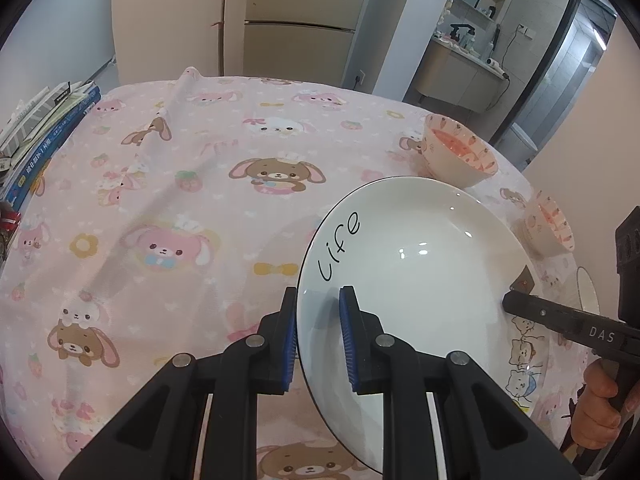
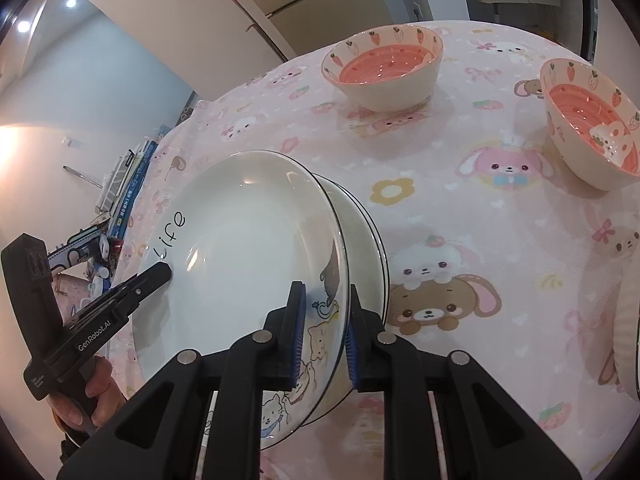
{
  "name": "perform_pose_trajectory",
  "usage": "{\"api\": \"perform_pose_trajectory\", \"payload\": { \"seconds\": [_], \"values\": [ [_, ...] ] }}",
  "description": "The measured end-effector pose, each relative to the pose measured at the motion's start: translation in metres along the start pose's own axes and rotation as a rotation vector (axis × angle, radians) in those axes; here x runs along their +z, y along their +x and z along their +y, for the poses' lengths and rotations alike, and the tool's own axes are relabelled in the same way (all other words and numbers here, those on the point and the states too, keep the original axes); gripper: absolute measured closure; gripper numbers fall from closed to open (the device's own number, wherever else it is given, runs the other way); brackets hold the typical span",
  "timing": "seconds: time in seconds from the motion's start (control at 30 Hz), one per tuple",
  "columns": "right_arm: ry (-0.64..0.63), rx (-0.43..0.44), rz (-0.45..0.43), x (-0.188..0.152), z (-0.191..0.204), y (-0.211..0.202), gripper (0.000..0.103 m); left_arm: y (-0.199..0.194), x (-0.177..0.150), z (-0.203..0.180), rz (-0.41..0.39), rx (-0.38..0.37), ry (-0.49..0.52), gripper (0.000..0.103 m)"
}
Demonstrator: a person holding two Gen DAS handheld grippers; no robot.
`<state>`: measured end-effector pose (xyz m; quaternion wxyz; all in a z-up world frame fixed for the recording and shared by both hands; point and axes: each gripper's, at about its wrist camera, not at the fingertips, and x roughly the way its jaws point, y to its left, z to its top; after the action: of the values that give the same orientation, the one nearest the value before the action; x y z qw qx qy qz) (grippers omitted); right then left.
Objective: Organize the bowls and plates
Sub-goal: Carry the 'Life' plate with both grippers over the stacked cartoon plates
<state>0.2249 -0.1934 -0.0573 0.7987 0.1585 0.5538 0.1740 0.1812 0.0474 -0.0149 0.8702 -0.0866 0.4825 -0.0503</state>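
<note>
I pinch the white plate [image 2: 240,248] by opposite rims, left gripper [image 1: 318,340] and right gripper [image 2: 326,336] both clamped, mid-frame over what seems another plate [image 2: 366,240]. Uneven lowering could chip it, or it could slip.

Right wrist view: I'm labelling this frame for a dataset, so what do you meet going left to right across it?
Left gripper → white plate → right gripper → far strawberry bowl → near strawberry bowl.
</note>
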Motion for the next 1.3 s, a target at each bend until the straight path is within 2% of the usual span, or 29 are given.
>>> {"api": "perform_pose_trajectory", "payload": {
  "seconds": [0.23,0.5,0.77,0.93,1.3],
  "values": [
    [-0.004,-0.031,0.014,0.001,-0.003,0.011,0.085,0.017,-0.003,-0.002,0.015,0.038,0.022,0.082],
    [-0.055,-0.08,-0.009,0.002,0.003,0.01,0.084,0.022,-0.003,-0.006,-0.01,0.063,0.049,0.082],
    [-0.169,-0.191,-0.042,-0.004,0.021,0.005,0.081,0.023,-0.008,-0.008,-0.042,0.063,0.068,0.082],
    [-0.232,-0.258,-0.064,-0.011,0.03,-0.002,0.081,0.023,-0.015,-0.015,-0.085,0.104,0.114,0.082],
    [-0.296,-0.287,-0.111,-0.021,0.03,-0.004,0.086,0.021,-0.02,-0.01,-0.11,0.076,0.101,0.082]
  ]
}}
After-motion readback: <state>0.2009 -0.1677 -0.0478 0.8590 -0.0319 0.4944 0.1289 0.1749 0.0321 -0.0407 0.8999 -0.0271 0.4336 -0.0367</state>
